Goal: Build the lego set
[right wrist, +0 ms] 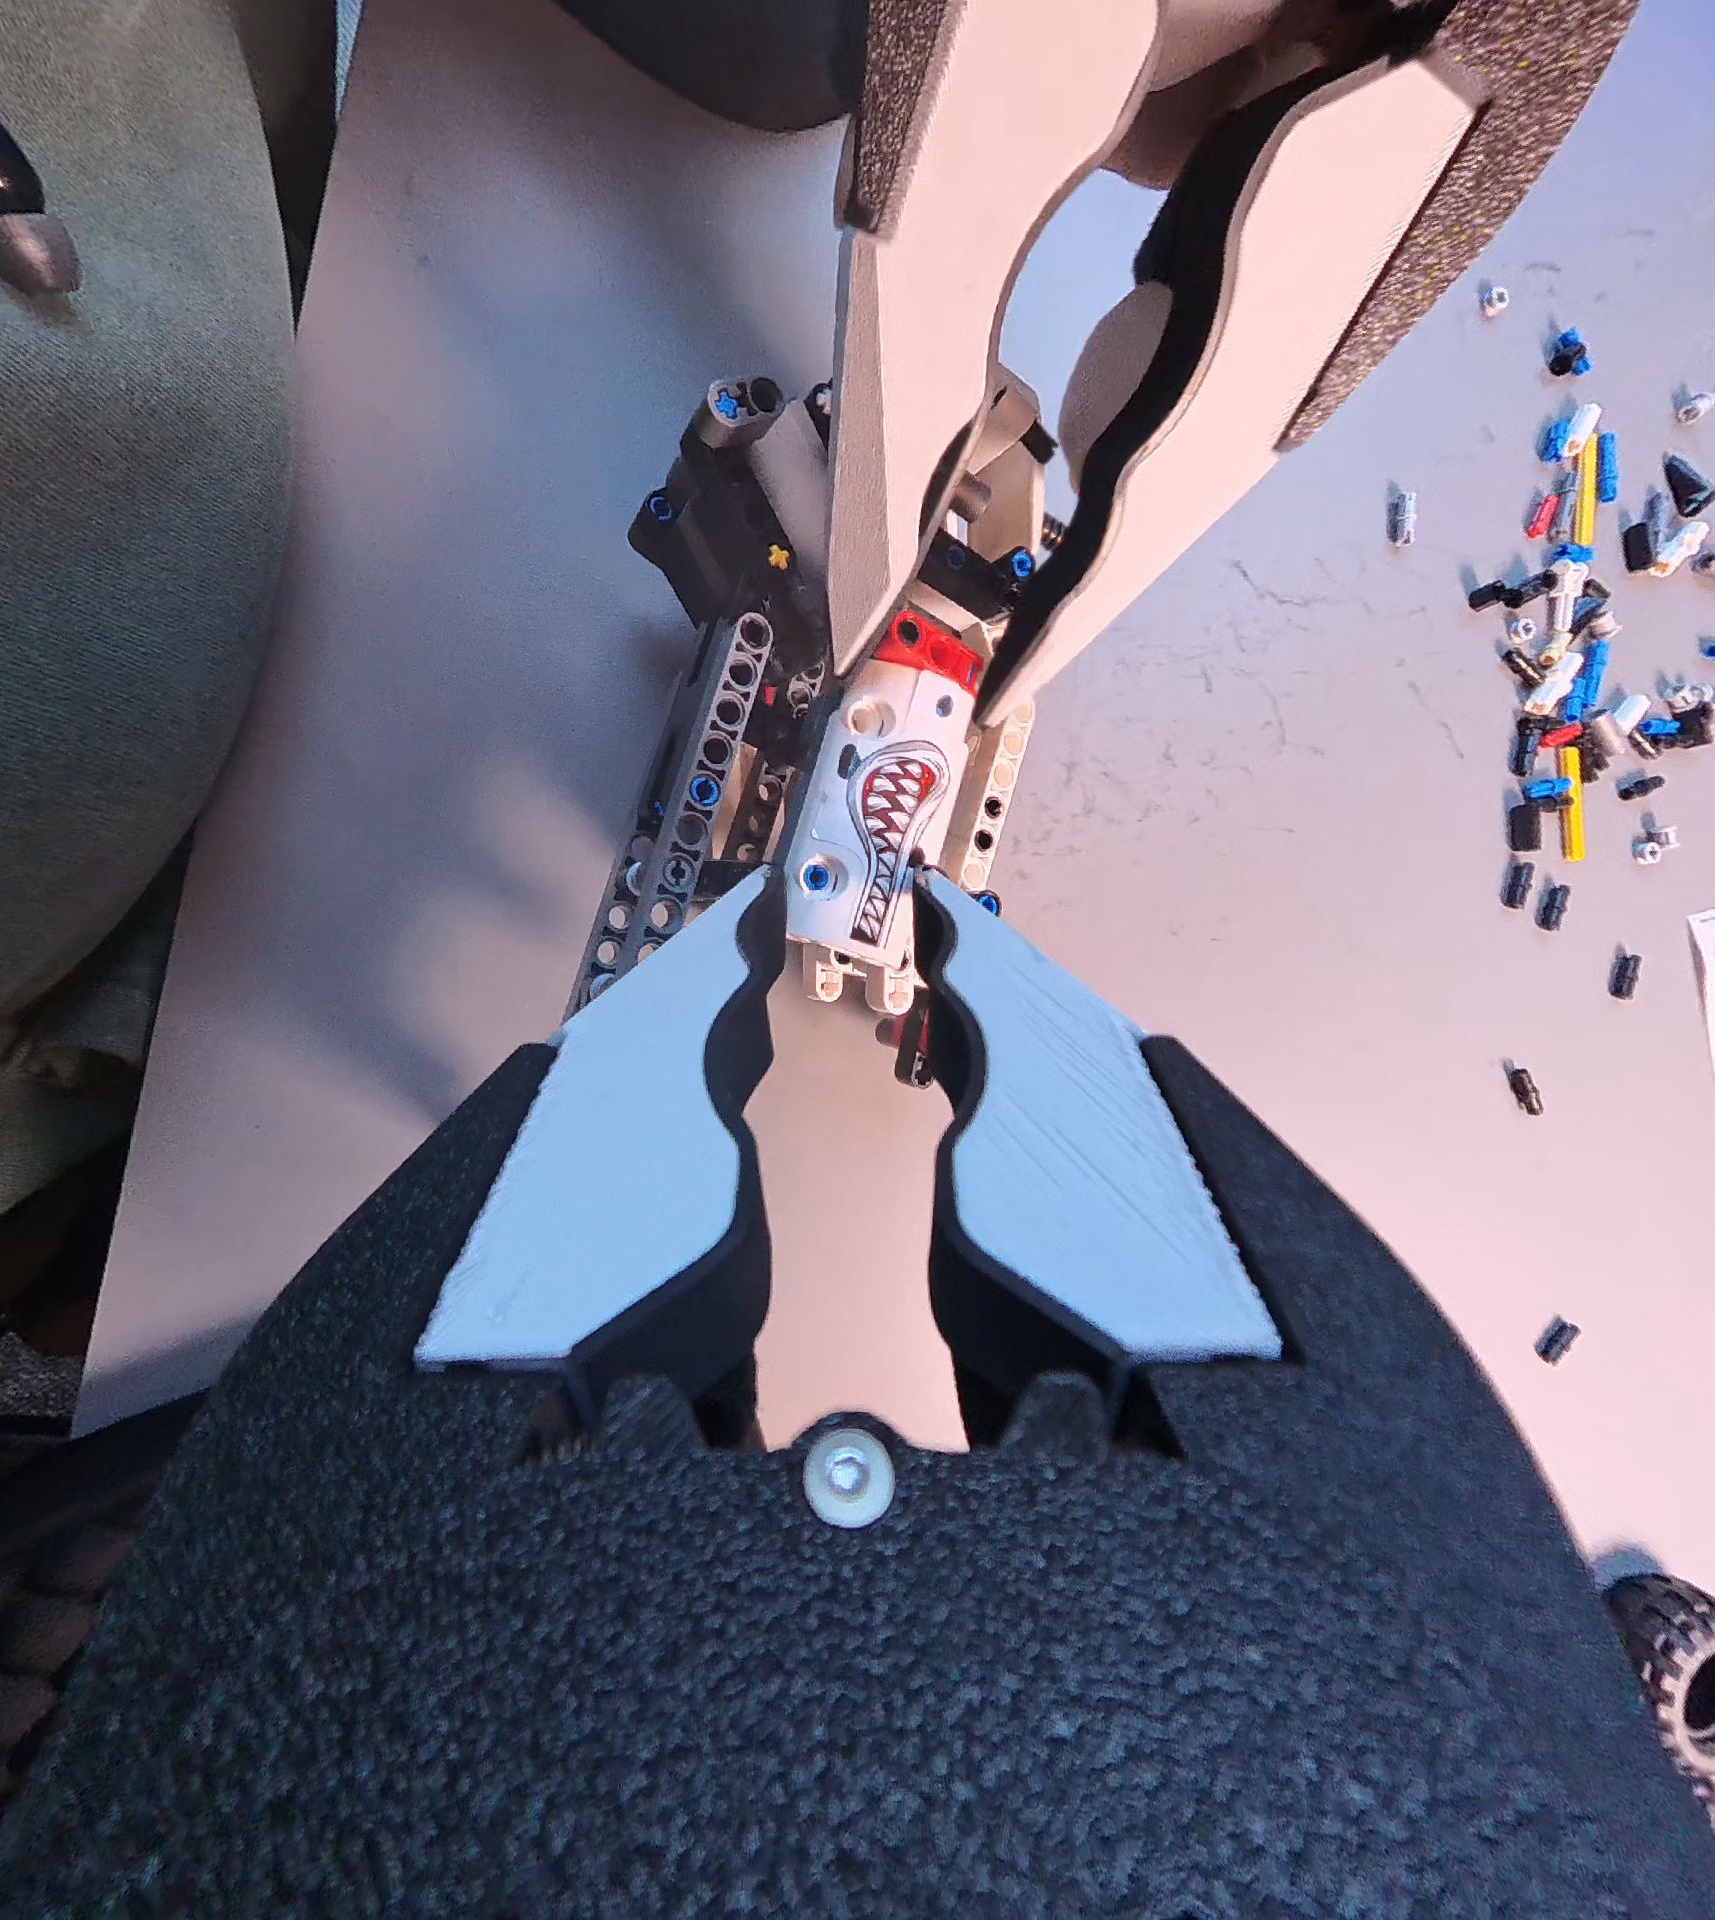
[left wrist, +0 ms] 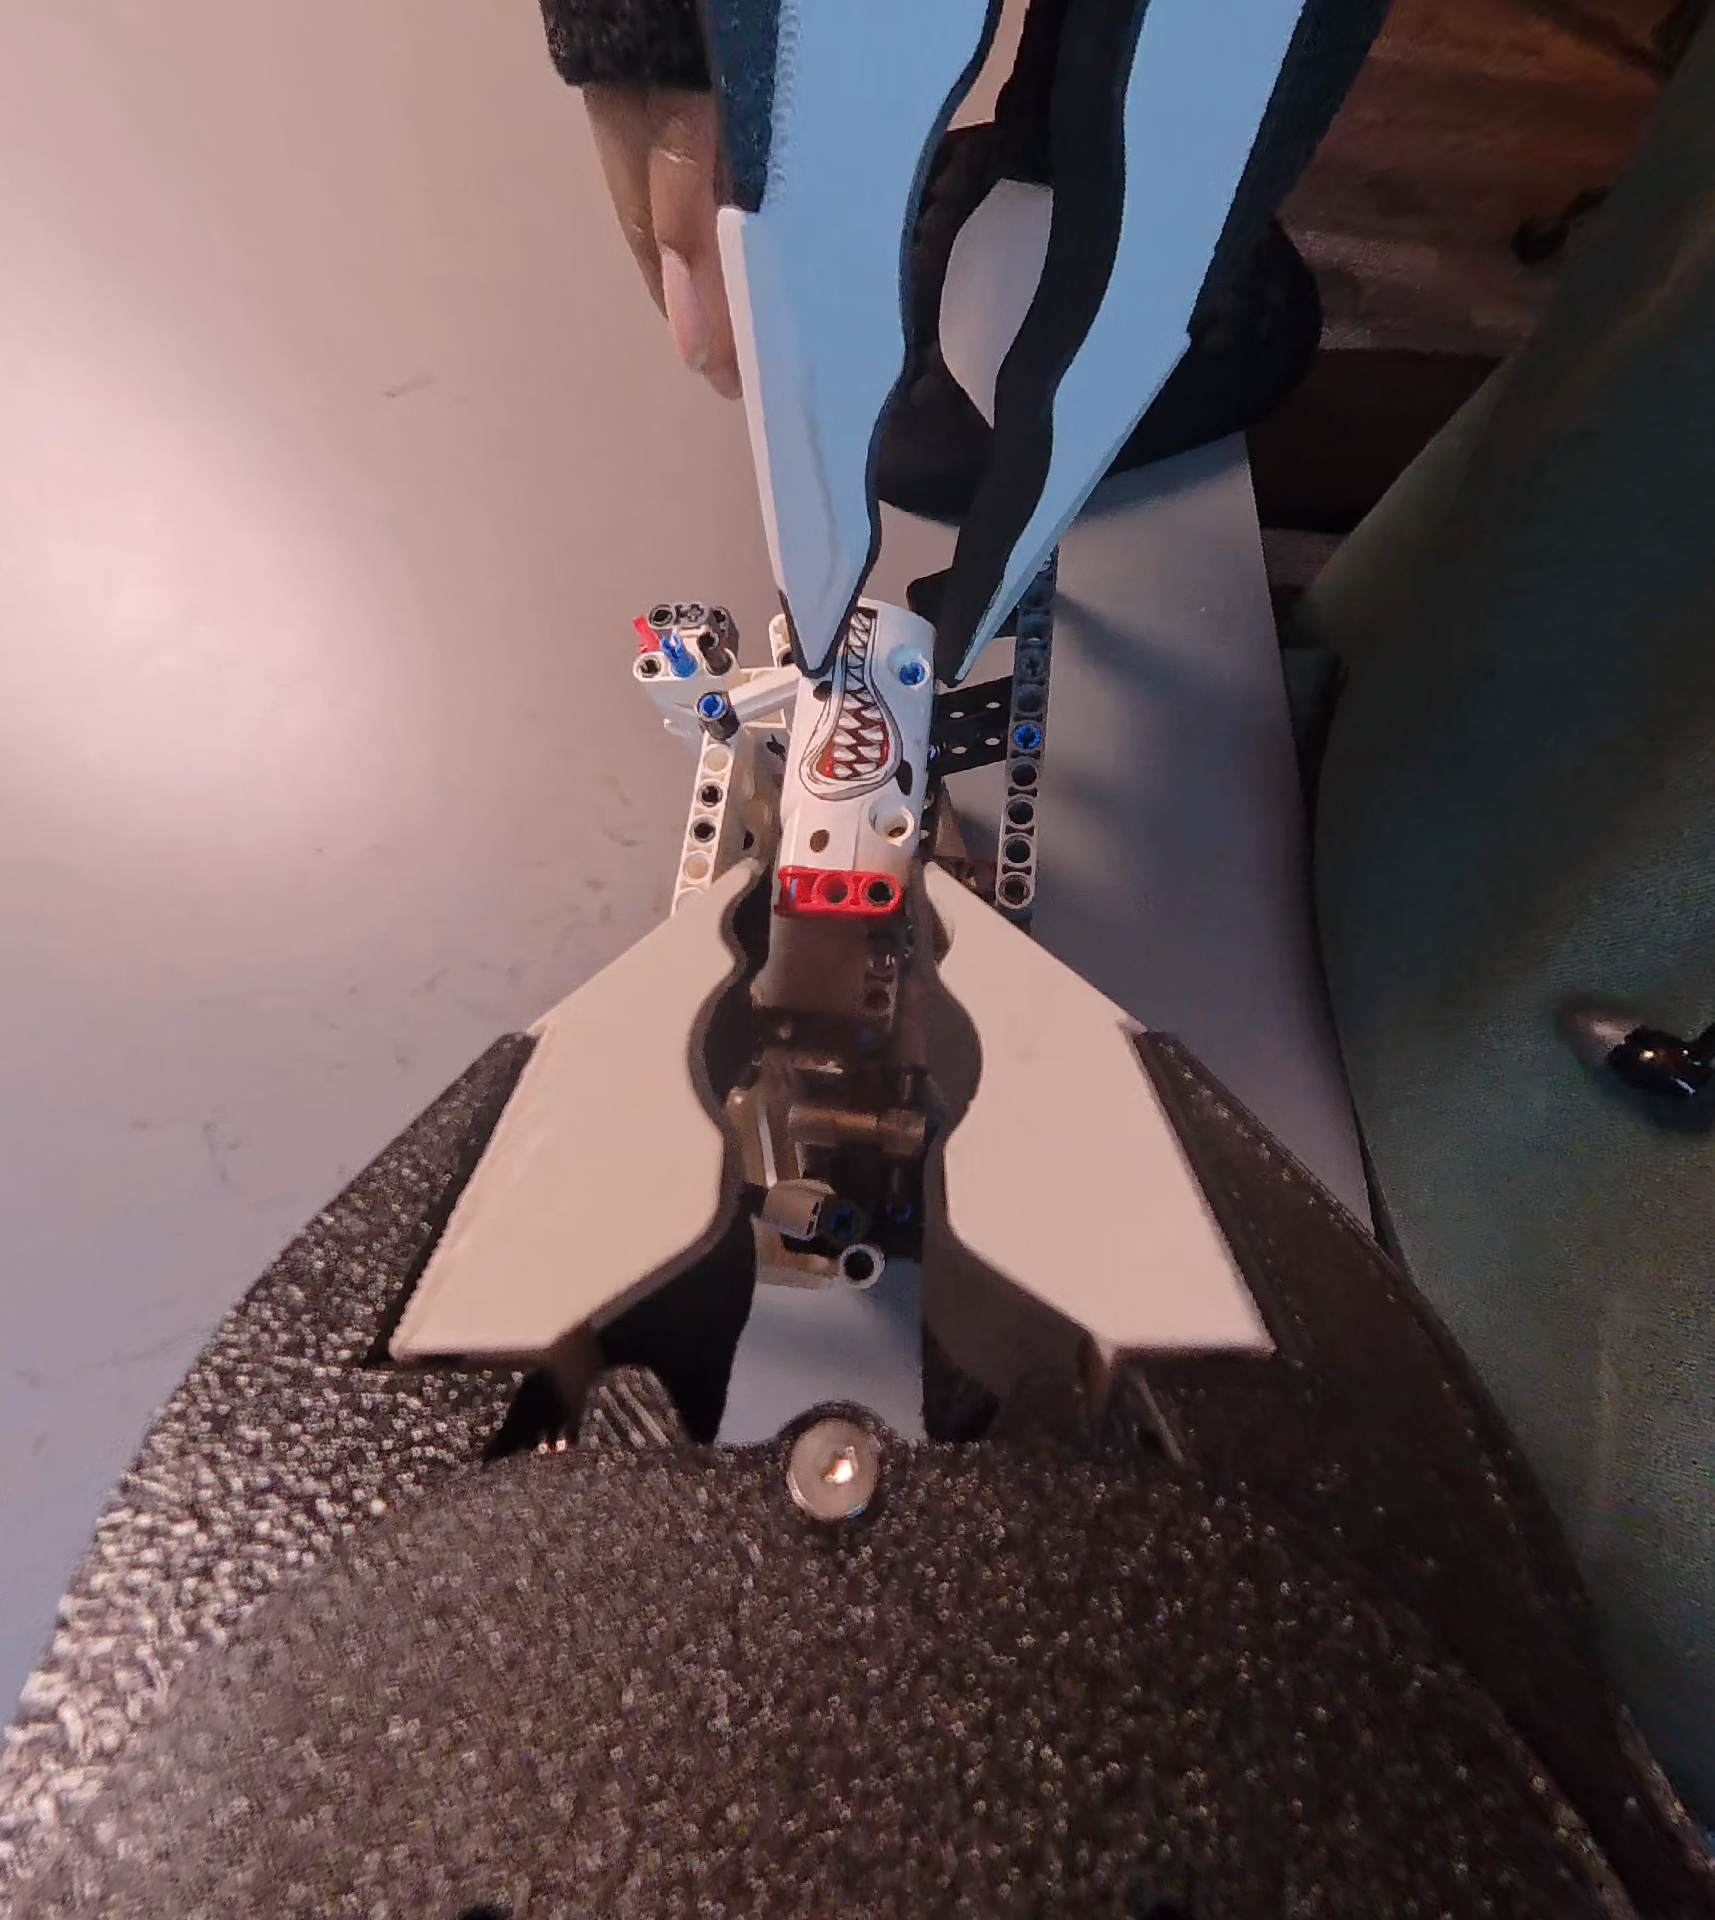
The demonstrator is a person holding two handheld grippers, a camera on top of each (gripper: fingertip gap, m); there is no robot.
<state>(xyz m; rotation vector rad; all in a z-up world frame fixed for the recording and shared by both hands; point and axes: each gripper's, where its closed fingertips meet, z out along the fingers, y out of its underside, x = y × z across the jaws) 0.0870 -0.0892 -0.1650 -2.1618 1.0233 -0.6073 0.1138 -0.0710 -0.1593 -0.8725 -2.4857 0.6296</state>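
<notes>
Two grippers clamp one lego model [left wrist: 858,758] on the table [left wrist: 209,520] | left gripper [left wrist: 840,883] grasps its red end | right gripper [right wrist: 840,883] grasps the white end | underside hidden | loose parts [right wrist: 1601,644] lie well apart, blurred

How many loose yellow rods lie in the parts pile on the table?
2. One yellow rod is near the top of the parts pile; the other yellow rod is near its bottom. More may be hidden under pieces.
</notes>
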